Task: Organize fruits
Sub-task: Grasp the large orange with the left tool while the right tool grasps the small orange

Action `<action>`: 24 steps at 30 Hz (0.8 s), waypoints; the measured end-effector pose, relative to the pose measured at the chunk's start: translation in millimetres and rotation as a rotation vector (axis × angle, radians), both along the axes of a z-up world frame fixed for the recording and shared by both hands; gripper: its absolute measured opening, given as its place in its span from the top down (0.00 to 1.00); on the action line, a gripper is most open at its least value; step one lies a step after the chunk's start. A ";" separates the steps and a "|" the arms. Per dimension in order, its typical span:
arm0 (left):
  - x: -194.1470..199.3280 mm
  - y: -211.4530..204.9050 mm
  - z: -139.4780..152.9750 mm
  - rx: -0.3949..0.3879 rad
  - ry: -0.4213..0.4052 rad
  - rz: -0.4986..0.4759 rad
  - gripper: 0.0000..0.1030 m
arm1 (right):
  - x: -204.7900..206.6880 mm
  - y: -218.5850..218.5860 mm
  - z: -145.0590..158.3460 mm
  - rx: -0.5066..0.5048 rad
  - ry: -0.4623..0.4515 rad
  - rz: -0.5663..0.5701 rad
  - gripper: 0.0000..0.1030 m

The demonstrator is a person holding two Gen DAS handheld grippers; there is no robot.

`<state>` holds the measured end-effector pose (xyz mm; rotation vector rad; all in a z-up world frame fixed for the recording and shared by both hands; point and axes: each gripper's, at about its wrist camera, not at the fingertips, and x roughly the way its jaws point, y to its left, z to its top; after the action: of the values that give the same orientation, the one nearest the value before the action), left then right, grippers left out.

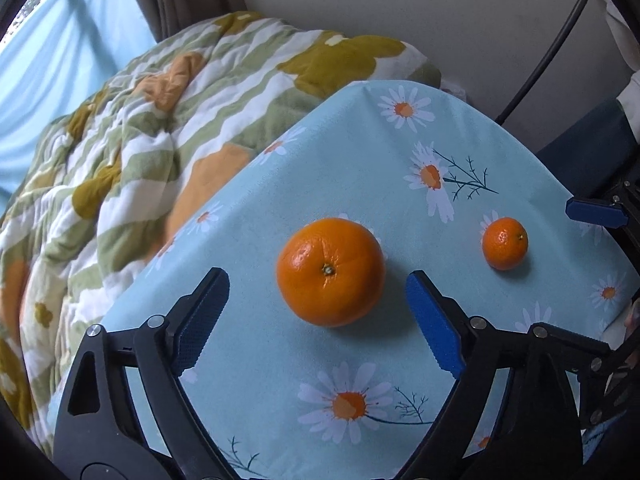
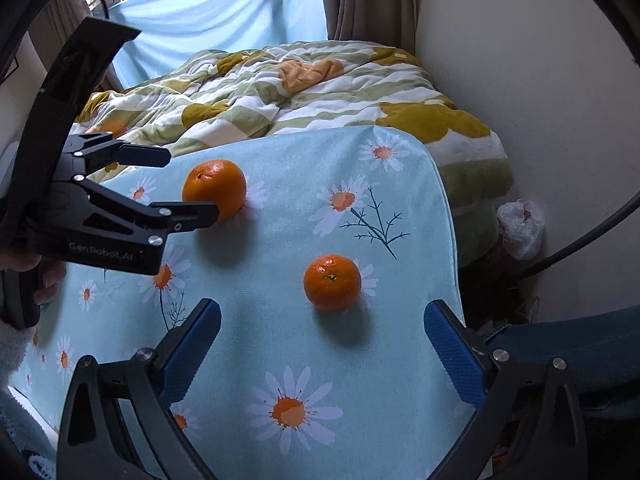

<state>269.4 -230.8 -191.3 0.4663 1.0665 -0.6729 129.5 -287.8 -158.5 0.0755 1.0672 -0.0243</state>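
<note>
**Reaching for two oranges on a daisy-print worktop**

Sitting on the pale blue, daisy-patterned cloth are two round orange fruits, well apart from each other. The large orange [image 1: 330, 272] rests with its stem dimple facing up, directly ahead of the left claw [image 1: 316, 284], whose blue-padded fingers stand wide on either side of it without touching. Seen from the right wrist view, the left claw's near finger crosses in front of the fruit's lower edge, so it appears lined up for a grasp not yet made.

The small orange [image 2: 332, 282] lies nearer the right edge of the worktop [image 2: 400, 360], just ahead of the right claw [image 2: 322, 322], which is also spread wide and holds nothing. Each claw seems paired with its own fruit, probably so both can be gathered together.

No bowl or basket is visible, so where the fruits belong cannot be told. Beyond the worktop lies a bed with a rumpled quilt [image 1: 140, 128] in green, white and mustard, then a curtained window.
</note>
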 end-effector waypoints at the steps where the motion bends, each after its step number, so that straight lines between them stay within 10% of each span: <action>1: 1.7 -2.7 -2.1 0.005 0.002 -0.006 0.15 | 1.2 0.5 -2.2 -0.001 0.004 0.004 0.08; 7: 5.2 -13.3 -14.4 0.027 0.035 -0.034 0.36 | 9.1 1.1 -14.0 -0.007 0.027 0.029 0.20; 24: -11.2 -9.4 -14.9 0.092 -0.004 0.008 0.37 | 23.0 -1.3 -30.4 -0.025 0.047 0.107 0.45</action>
<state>258.2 -240.2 -206.2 0.5422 1.0982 -0.6171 152.6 -289.2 -188.9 -0.0055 1.1160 0.0574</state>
